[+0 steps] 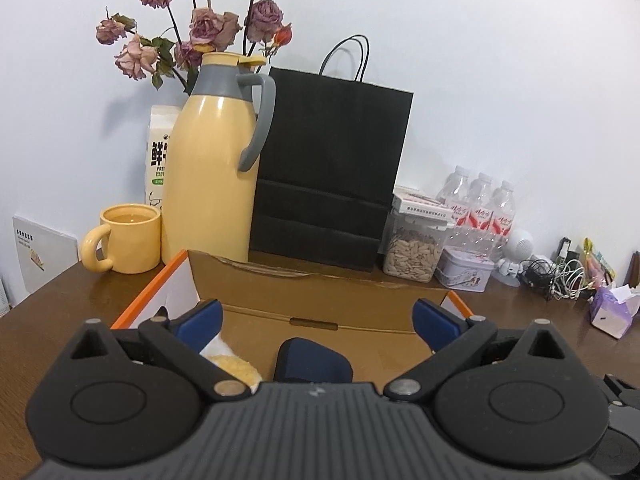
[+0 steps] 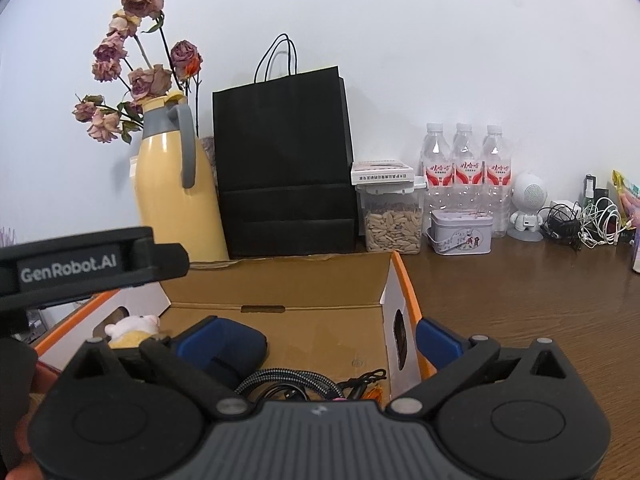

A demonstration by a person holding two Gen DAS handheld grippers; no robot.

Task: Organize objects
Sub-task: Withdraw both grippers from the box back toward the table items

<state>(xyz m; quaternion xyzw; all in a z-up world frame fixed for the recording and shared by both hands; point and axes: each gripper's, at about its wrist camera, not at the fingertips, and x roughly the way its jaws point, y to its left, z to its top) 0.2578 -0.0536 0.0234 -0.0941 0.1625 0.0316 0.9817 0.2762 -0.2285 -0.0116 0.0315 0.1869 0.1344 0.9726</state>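
Now both tools stand wide and empty over the open cardboard box (image 2: 280, 280) on the counter (image 2: 520, 280): left tool (image 1: 316, 316), right tool (image 2: 316, 332). Inside lie a plush toy (image 2: 132, 326), a dark blue pouch (image 2: 236, 352) and braided cables (image 2: 288, 384). Lift each tool straight clear of the walls before seeking the next item.

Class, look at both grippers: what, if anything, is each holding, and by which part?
Nothing. The left gripper and right gripper both stand open and empty above the cardboard box.
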